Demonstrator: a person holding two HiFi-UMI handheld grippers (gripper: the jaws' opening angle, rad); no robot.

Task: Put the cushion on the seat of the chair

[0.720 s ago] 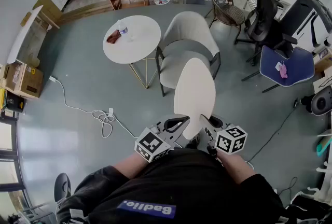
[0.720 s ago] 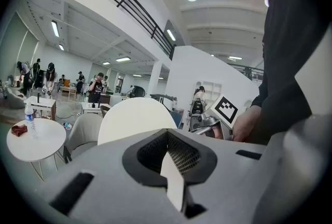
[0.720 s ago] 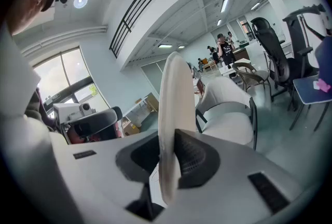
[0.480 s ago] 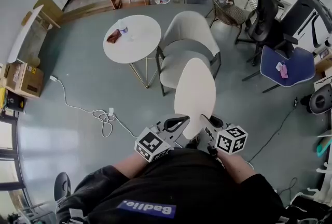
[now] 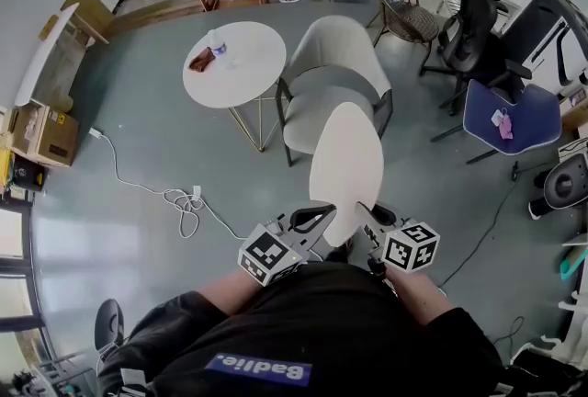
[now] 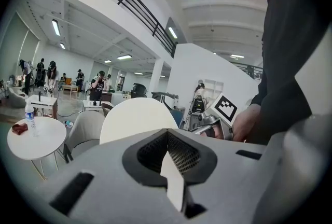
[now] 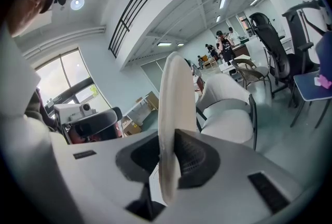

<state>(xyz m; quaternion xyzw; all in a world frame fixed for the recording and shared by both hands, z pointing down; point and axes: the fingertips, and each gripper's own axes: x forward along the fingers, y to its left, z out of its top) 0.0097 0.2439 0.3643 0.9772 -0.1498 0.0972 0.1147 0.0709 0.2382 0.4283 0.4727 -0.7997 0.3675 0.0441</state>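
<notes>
Cushion [image 5: 345, 167]: thin cream oval, held in the air in front of the person, far end toward the chair [image 5: 335, 55]. It is not yet down on the seat [image 5: 308, 124].

Left gripper [image 5: 315, 221]: jaws closed on a sliver of the near rim.

Right gripper [image 5: 367, 217]: jaws nearly together, clamping the rim edge-on.

Judgement: light and fairly stiff, since it juts out from 1 end without sagging. The 2 rim holds suit it.

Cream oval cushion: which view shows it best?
The head view: the cream oval cushion shows almost whole from above, overlapping the pale upholstered chair. The left gripper view shows its broad face, bottom hidden by the jaws; the right gripper view shows only its thin edge.
</notes>
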